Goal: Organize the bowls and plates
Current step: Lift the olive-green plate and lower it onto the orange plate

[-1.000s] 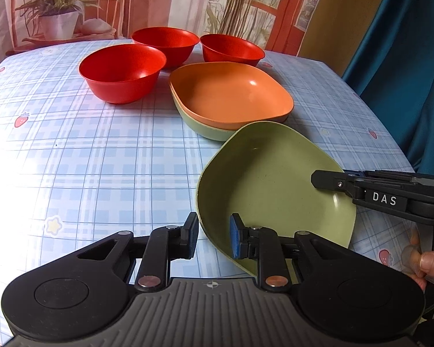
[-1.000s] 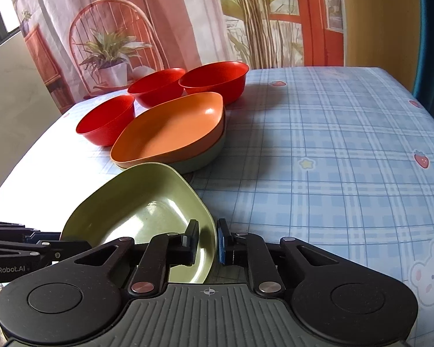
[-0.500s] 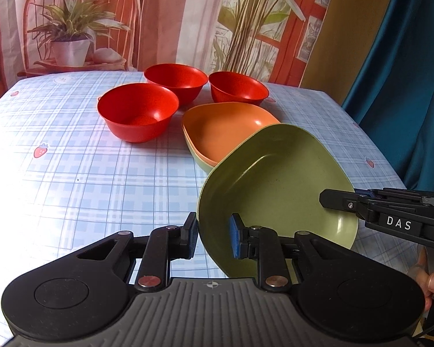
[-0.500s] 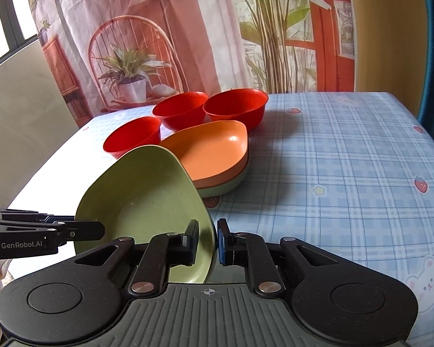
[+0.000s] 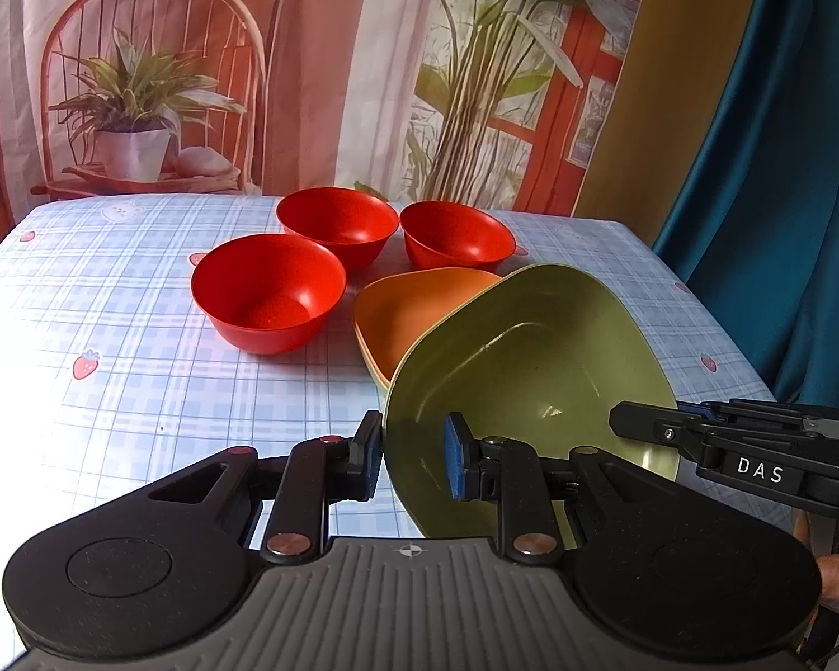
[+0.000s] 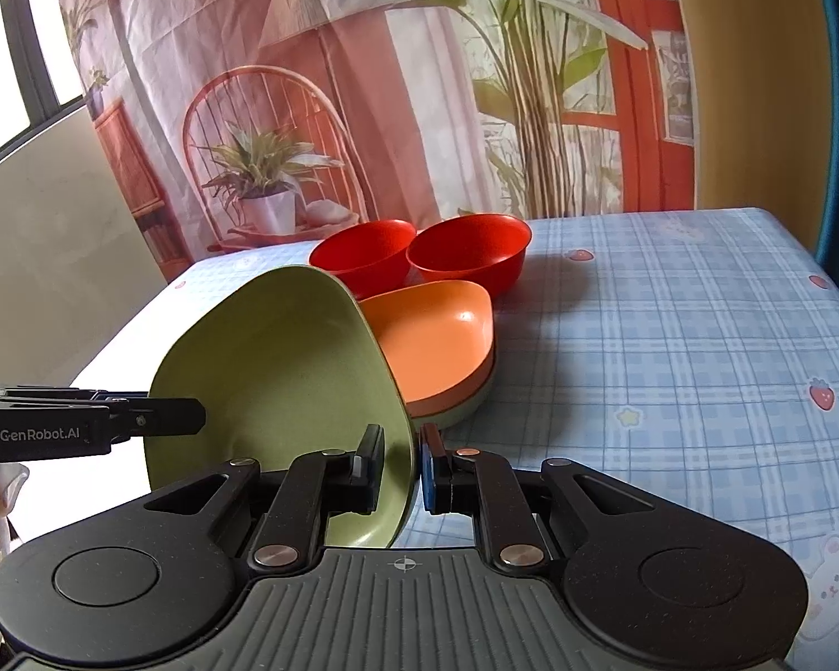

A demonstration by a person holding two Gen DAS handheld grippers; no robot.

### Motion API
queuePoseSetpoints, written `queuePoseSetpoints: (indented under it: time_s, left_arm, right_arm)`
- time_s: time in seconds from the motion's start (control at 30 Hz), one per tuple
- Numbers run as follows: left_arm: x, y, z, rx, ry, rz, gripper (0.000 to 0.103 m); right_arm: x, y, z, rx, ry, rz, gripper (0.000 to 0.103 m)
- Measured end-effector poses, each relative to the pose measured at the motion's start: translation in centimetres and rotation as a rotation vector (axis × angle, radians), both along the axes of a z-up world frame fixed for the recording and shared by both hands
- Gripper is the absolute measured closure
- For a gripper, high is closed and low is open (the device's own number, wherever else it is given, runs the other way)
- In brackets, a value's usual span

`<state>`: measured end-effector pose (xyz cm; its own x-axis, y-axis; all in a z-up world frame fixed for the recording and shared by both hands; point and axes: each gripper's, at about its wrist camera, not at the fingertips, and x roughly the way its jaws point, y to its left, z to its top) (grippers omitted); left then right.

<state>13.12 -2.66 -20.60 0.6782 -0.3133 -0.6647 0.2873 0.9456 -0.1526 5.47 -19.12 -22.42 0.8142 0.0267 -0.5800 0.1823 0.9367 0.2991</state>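
The green plate (image 5: pixel 531 369) is held tilted above the counter (image 5: pixel 112 335), its rim clamped by the left gripper (image 5: pixel 414 461) and the right gripper (image 6: pixel 402 469).

Left wrist: sitting low, close, facing forward over the blue checked tablecloth (image 5: pixel 112 335).
Right wrist: likewise.
Shared: both are showing the tilted green plastic plate (image 5: pixel 531 369) (image 6: pixel 285 369).
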Motion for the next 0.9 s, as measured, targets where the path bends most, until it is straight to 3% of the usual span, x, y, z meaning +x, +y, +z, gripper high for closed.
queuePoseSetpoints:
  time_s: [0.57, 0.9]
  left_arm:
    - [4.8, -0.8, 0.8, -0.009, 0.004, -0.004, 0.078]
    - [10.5, -2.2, 1.2, 0.073, -0.045, -0.008, 0.078]
  right_arm:
    - [2.2, -2.3, -0.4, 0.057, -0.050, -0.030, 0.090]
    - [6.9, -4.3, -0.7, 0.043, -0.089, -0.054, 0.090]
